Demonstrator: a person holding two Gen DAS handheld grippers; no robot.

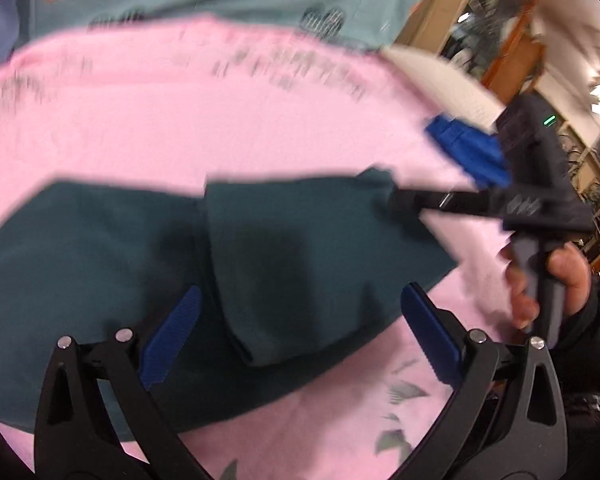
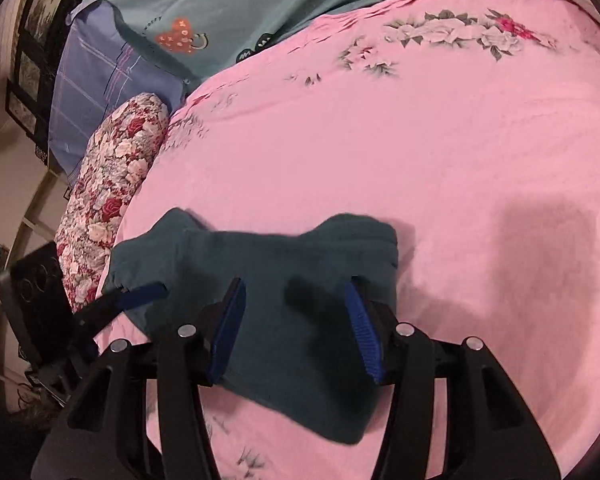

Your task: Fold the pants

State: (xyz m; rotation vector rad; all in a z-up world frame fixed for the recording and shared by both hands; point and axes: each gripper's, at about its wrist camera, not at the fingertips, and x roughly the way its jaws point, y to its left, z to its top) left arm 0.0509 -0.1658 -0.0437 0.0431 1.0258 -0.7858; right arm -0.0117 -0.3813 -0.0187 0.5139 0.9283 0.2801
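With both the left gripper (image 1: 300, 336) and right gripper (image 2: 296, 328) spread open above them, the soft, limp dark-teal cloth pants (image 2: 284, 280) looked best pinched at a folded edge.

Dark teal matt cloth pants (image 2: 284, 292) lie on smooth pink floral cotton bedsheet (image 2: 420, 152). Left tool (image 1: 296, 336) is matt black plastic; ribbed blue pads (image 1: 172, 336), shiny metal rivets.

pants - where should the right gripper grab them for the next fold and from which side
Judging by the right wrist view, the pants lie folded flat on the pink bedsheet. Best bet: the near corner edge hanging toward the camera, which looks slightly lifted. Come in low from the near side with the open right gripper, one finger sliding under all layers.
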